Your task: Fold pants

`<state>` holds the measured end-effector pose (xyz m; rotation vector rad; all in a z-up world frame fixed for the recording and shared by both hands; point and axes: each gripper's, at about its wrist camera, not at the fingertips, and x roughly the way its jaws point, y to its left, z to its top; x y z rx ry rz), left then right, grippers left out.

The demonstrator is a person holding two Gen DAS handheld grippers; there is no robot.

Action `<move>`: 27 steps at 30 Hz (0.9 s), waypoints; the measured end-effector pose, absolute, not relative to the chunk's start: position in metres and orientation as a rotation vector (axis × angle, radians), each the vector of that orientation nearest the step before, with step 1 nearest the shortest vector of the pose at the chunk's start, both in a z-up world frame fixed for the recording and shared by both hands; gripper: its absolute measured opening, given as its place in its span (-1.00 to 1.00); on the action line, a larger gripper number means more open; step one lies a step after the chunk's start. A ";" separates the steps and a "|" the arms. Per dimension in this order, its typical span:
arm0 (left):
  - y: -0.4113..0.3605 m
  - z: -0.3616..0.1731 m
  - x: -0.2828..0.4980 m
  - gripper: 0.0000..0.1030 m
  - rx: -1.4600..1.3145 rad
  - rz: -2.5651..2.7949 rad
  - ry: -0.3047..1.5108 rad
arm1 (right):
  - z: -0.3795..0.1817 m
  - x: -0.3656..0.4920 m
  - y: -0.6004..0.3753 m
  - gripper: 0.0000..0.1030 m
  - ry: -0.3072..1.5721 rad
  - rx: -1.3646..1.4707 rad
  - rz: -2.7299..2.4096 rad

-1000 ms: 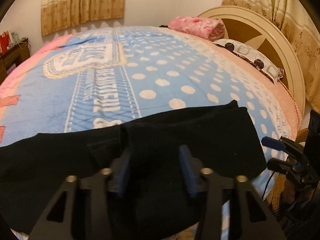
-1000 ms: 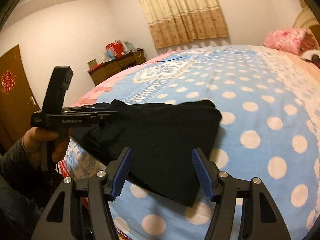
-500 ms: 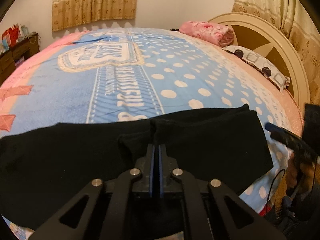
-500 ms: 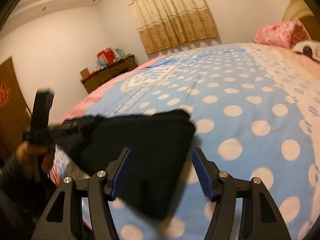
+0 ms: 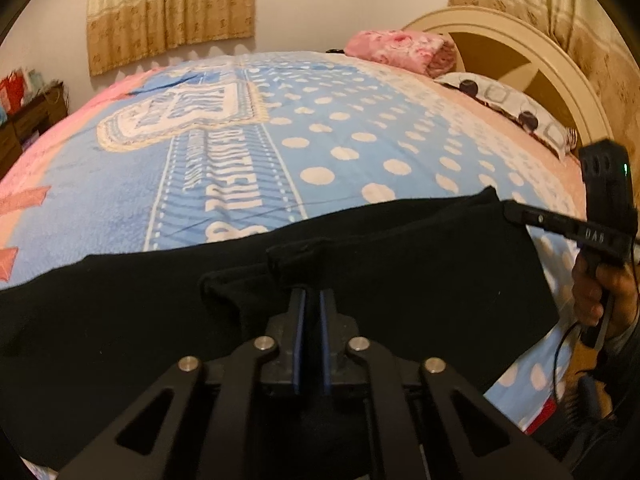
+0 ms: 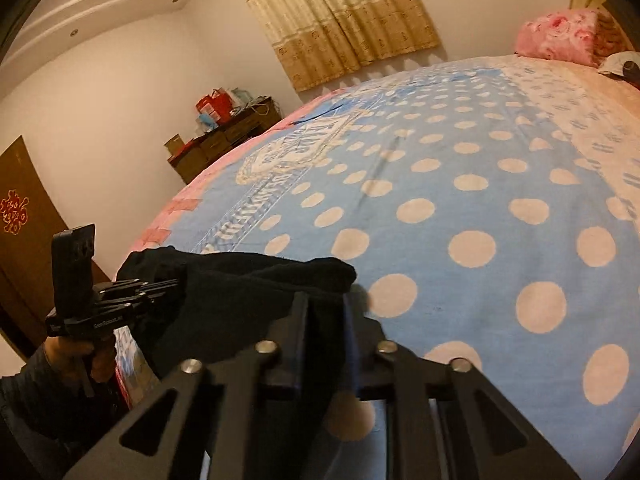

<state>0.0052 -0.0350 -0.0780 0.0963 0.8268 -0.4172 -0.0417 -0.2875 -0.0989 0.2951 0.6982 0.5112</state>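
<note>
The black pants (image 5: 400,272) lie along the near edge of the bed. My left gripper (image 5: 312,296) is shut on a raised fold of the pants near their middle. My right gripper (image 6: 326,300) is shut on the pants' end (image 6: 280,280), and its fabric bunches up between the fingers. In the left wrist view the right gripper (image 5: 516,212) touches the right corner of the pants. In the right wrist view the left gripper (image 6: 172,284) holds the far part of the cloth.
The bed carries a blue blanket (image 5: 340,132) with white dots and a pink border. A pink folded blanket (image 5: 400,46) and a patterned pillow (image 5: 512,108) lie by the cream headboard (image 5: 540,52). A wooden dresser (image 6: 224,140) stands by the far wall. A brown door (image 6: 24,220) is at the left.
My left gripper shut on the fold a half second ago and holds it still. My right gripper was open and has now moved in and shut on the pants' end.
</note>
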 end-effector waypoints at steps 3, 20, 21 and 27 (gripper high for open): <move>-0.028 -0.075 0.005 -0.96 0.061 -0.415 0.828 | -0.098 -0.040 -0.289 -0.79 0.695 0.306 0.521; -0.003 -0.077 0.001 -0.71 -0.016 -0.364 0.829 | -0.080 -0.034 -0.276 -0.15 0.694 0.175 0.362; -0.005 -0.075 0.001 -0.60 -0.009 -0.361 0.823 | -0.074 -0.040 -0.275 -0.15 0.671 0.157 0.354; -0.011 -0.080 0.000 -0.29 0.093 -0.299 0.809 | -0.053 -0.085 -0.255 -0.15 0.568 0.111 0.497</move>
